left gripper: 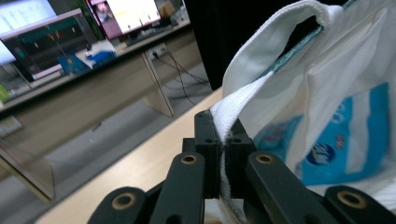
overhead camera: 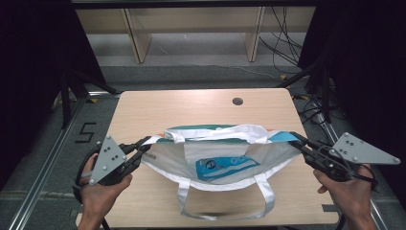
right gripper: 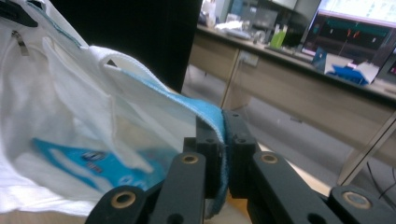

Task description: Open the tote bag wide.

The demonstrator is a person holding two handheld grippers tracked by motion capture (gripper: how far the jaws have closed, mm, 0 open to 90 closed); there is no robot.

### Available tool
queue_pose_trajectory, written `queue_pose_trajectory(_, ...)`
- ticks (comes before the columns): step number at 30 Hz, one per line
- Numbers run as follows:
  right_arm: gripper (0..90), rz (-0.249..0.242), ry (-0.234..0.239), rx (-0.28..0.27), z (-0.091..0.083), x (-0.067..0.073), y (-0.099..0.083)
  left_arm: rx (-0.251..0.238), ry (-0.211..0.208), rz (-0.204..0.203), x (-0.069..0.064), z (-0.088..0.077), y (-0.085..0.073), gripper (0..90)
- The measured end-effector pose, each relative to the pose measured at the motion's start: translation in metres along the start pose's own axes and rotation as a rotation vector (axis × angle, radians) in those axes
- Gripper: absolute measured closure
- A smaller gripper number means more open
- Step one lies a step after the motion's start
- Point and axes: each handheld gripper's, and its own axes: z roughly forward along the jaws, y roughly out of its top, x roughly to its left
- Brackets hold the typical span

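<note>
Both hands come in low, and the left gripper (overhead camera: 141, 146) is clamped on one end of the white tote bag (overhead camera: 220, 163) while the right gripper (overhead camera: 296, 140) pinches the opposite, blue-edged end. Stretched between them over the wooden table (overhead camera: 191, 108), the bag gapes open, a blue-and-white pack (overhead camera: 226, 167) showing through its thin cloth, one white strap (overhead camera: 225, 199) drooping toward the near edge.

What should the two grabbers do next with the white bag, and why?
Probably lift a little more, keeping both ends level. The left gripper and right gripper are each clamped on an end of the white bag, stretching its mouth open. The bag's bottom and one handle seem to rest on the table, so a small even raise would likely free them without tipping the blue packet inside.
</note>
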Motion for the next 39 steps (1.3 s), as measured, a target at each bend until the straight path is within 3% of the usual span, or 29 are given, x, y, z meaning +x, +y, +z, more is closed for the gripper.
queue_pose_trajectory(1,87.1,0.007,0.012,-0.028,-0.005,0.000,0.008,-0.032,0.012,0.018,0.002,-0.004,0.011,87.2)
queue_pose_trajectory(2,87.1,0.007,0.012,-0.028,-0.005,0.000,0.008,-0.032,0.012,0.018,0.002,-0.004,0.011,87.2)
queue_pose_trajectory(3,87.1,0.018,0.006,-0.040,-0.008,-0.002,0.016,-0.078,0.009,0.001,0.005,-0.006,0.020,87.2)
queue_pose_trajectory(6,87.2,0.002,0.007,-0.056,-0.009,-0.006,0.025,-0.098,0.012,0.004,0.009,-0.009,0.028,87.1)
queue_pose_trajectory(8,87.2,-0.005,0.012,-0.075,-0.006,-0.009,0.033,-0.107,0.022,-0.036,0.017,0.000,0.026,87.1)
queue_pose_trajectory(9,87.2,-0.011,0.006,-0.067,-0.004,-0.010,0.035,-0.107,0.022,-0.036,0.017,0.000,0.026,87.1)
queue_pose_trajectory(13,87.2,0.002,0.005,-0.067,0.006,-0.012,0.035,-0.082,0.006,-0.107,0.028,0.014,0.008,87.0)
queue_pose_trajectory(17,87.2,-0.016,-0.011,-0.042,0.019,-0.014,0.028,-0.052,0.012,-0.096,0.029,0.018,0.000,86.9)
queue_pose_trajectory(21,87.2,0.000,-0.007,-0.018,0.026,-0.016,0.022,-0.031,0.011,-0.095,0.032,0.025,-0.008,86.9)
queue_pose_trajectory(23,87.1,-0.024,-0.018,-0.013,0.031,-0.018,0.020,-0.027,0.014,-0.101,0.033,0.027,-0.010,86.8)
queue_pose_trajectory(24,87.2,-0.006,-0.010,0.003,0.033,-0.018,0.020,-0.019,0.021,-0.101,0.034,0.031,-0.012,86.8)
queue_pose_trajectory(30,87.2,-0.007,-0.033,0.034,0.055,-0.024,0.020,0.008,0.037,-0.151,0.045,0.049,-0.030,86.7)
queue_pose_trajectory(31,87.2,-0.026,-0.038,0.080,0.065,-0.026,0.018,0.035,0.043,-0.143,0.047,0.055,-0.040,86.7)
queue_pose_trajectory(32,87.2,-0.026,-0.038,0.080,0.065,-0.026,0.018,0.035,0.043,-0.143,0.047,0.055,-0.040,86.7)
queue_pose_trajectory(33,87.2,-0.023,-0.033,0.102,0.074,-0.028,0.011,0.048,0.027,-0.178,0.048,0.062,-0.053,86.7)
queue_pose_trajectory(35,87.1,-0.023,-0.030,0.123,0.079,-0.028,0.006,0.058,0.017,-0.196,0.048,0.066,-0.059,86.6)
queue_pose_trajectory(39,87.1,0.017,-0.018,0.164,0.093,-0.033,-0.019,0.104,-0.014,-0.202,0.047,0.081,-0.084,86.4)
